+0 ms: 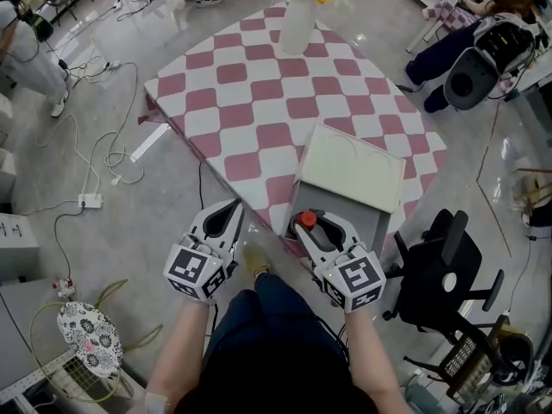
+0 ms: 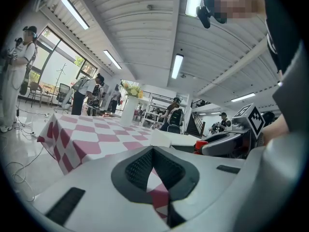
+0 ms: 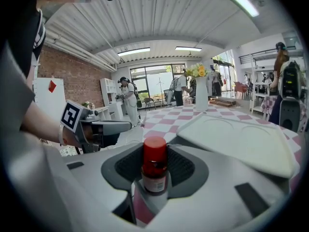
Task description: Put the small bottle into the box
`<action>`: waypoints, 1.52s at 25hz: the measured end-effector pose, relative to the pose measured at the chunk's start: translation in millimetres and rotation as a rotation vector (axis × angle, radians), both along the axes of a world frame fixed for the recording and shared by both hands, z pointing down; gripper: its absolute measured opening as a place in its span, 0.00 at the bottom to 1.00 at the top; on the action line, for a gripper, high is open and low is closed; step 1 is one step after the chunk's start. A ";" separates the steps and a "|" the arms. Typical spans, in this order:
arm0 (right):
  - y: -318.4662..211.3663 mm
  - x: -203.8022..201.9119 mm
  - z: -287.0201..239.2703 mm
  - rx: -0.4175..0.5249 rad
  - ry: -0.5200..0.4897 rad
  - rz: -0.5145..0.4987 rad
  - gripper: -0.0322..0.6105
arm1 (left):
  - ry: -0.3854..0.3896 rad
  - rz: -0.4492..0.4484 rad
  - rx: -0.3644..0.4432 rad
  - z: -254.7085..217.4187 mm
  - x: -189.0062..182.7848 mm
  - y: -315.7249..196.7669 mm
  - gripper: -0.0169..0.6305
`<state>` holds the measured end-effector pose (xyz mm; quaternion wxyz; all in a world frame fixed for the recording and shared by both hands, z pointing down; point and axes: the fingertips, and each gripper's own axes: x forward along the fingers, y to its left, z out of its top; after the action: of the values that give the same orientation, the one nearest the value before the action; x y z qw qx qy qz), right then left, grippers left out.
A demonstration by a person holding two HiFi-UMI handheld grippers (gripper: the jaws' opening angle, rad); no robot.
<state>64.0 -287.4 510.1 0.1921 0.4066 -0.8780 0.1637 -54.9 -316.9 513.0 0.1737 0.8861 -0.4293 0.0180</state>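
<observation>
Small bottle (image 1: 307, 219) with red cap stands upright, pinched in right claw (image 1: 321, 221) at the near edge of the open grey box (image 1: 369, 221) on the checkered tabletop (image 1: 259, 93). It likely still needs lowering and release. Left claw (image 1: 228, 214) is pressed together, empty. Count: one bottle, one box, two claws, one vase (image 1: 297, 20).

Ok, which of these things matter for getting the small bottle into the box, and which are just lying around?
For the job: small bottle, clamped in the right gripper; box, lid open, at the table's near edge.
Just lying about: vase of flowers; office chair; floor cables; left gripper, shut and empty.
</observation>
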 end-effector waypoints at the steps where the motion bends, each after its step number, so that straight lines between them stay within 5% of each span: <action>1: -0.7 0.1 0.5 0.000 -0.003 0.001 0.28 | 0.000 -0.001 0.000 0.1 -0.5 -0.9 0.03; 38: 11.8 7.9 2.2 0.011 0.032 0.010 0.28 | 0.005 0.009 0.000 -3.2 2.6 9.6 0.03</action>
<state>71.9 -275.6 512.3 0.2030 0.4145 -0.8738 0.1531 -52.3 -307.3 509.8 0.1748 0.8880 -0.4249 0.0167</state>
